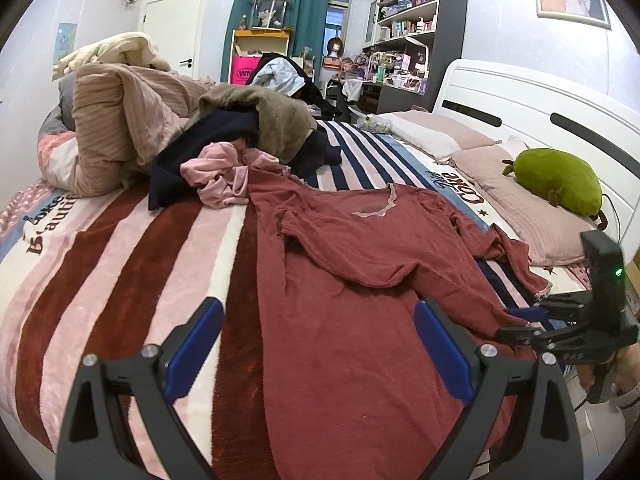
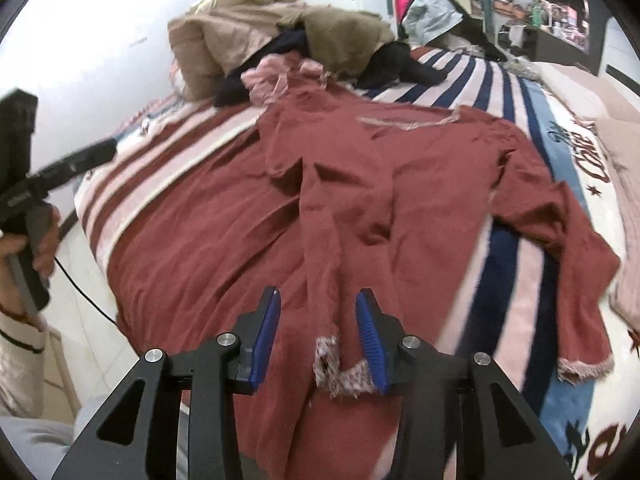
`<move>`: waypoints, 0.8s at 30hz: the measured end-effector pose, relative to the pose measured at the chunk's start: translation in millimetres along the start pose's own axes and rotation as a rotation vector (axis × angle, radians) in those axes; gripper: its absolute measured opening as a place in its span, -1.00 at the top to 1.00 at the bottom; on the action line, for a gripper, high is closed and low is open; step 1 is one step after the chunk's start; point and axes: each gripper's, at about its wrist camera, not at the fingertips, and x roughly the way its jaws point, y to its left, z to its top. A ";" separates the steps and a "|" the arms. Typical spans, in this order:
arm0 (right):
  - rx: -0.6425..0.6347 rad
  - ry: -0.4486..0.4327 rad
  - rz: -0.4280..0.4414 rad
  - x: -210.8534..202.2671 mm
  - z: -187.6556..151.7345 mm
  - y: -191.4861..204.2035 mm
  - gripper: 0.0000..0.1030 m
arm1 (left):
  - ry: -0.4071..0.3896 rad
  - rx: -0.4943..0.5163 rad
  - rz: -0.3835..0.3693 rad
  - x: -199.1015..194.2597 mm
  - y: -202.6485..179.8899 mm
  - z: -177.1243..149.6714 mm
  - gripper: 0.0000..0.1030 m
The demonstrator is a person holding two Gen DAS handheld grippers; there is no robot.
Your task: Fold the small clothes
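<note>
A dark red long-sleeved top [image 1: 360, 280] with lace trim lies spread on the striped bed blanket [image 1: 120, 240]; it also shows in the right wrist view [image 2: 360, 184]. One sleeve is folded across its body, and its lace cuff [image 2: 340, 368] lies between my right gripper's fingers. My right gripper [image 2: 318, 304] is open just above that cuff. It also shows at the right of the left wrist view [image 1: 516, 324]. My left gripper [image 1: 318, 312] is open and empty above the top's lower part, and it shows at the left edge of the right wrist view [image 2: 104, 148].
A heap of other clothes [image 1: 240, 148] and a rolled tan quilt [image 1: 120, 120] lie at the far side of the bed. Pillows [image 1: 520, 200] and a green plush toy [image 1: 560, 180] lie by the white headboard [image 1: 540, 108]. Shelves [image 1: 412, 20] and a desk stand behind.
</note>
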 end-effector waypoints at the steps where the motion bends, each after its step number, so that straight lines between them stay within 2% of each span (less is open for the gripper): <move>1: -0.007 0.009 -0.006 4.0 -0.8 0.4 0.48 | 0.004 -0.001 -0.002 0.9 0.8 -0.2 -0.84; 2: -0.016 0.011 -0.010 5.6 -1.6 1.6 0.69 | 0.006 0.000 0.000 1.8 1.4 -0.4 -0.84; 4: -0.058 0.004 -0.028 5.8 -3.9 7.0 0.87 | 0.009 0.004 0.004 3.7 2.7 -1.0 -0.84; 7: -0.109 -0.016 -0.055 0.6 -7.2 12.9 0.97 | 0.012 -0.002 -0.001 6.1 4.7 -1.3 -0.84; 11: -0.133 -0.004 -0.057 -9.8 -13.9 12.3 1.00 | 0.014 -0.006 -0.004 8.0 5.3 -1.4 -0.84; 20: -0.035 -0.019 -0.100 -33.5 -26.5 -25.0 1.00 | 0.019 0.011 -0.002 10.2 -2.2 -1.8 -0.84; 24: -0.052 -0.001 -0.094 -39.4 -30.2 -24.4 1.00 | 0.019 0.013 -0.008 9.8 -3.5 -2.0 -0.84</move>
